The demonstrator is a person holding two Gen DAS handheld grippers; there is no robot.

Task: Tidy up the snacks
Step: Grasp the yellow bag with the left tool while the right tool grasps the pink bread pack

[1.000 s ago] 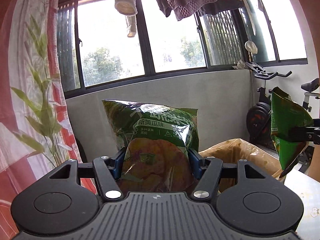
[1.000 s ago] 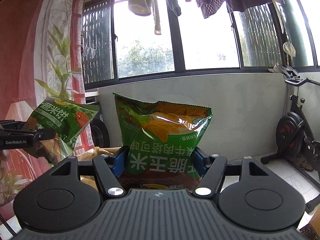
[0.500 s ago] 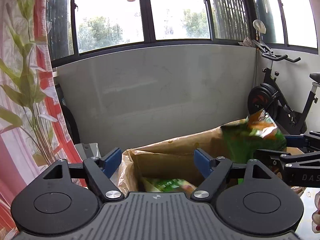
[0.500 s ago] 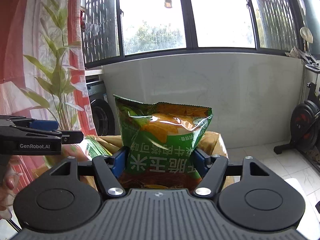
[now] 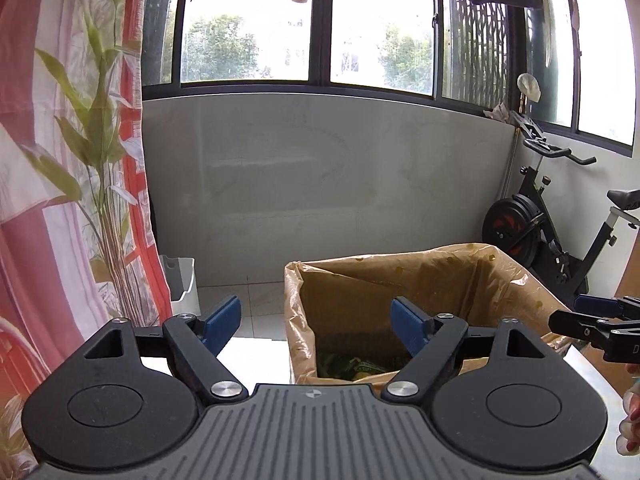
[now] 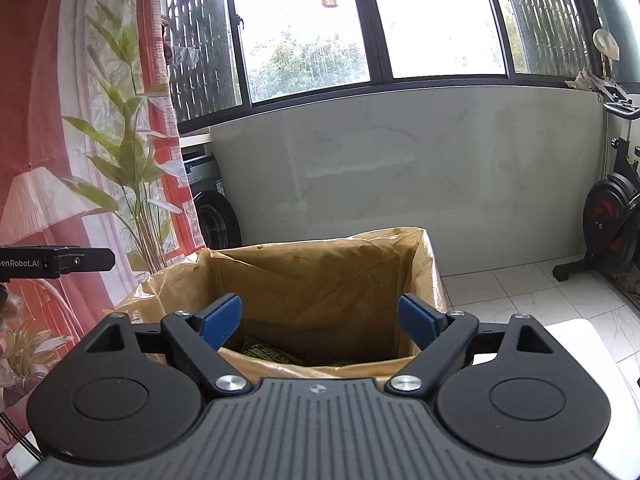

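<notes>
Both snack bags lie at the bottom of the lined box. The left hand-held gripper is spread wide and empty; the right hand-held gripper, also empty, is opening. Best to draw both straight back, clear of the loose liner.

Matte black plastic left gripper with a ribbed grey top plate, small round emblem stamped at its front edge. Two big round black housings with recessed discs either side, angled black link arms, silver screw heads at the pivots. Royal-blue rectangular finger pads on the tips. Identical black-and-grey right gripper, same blue pads, same silver screws. White "GenRobot.AI"-style lettering on the side of the left one, partly cut off. Fingertips at the edge of the left view, probably dark red nail polish, too blurry to swear by.
</notes>
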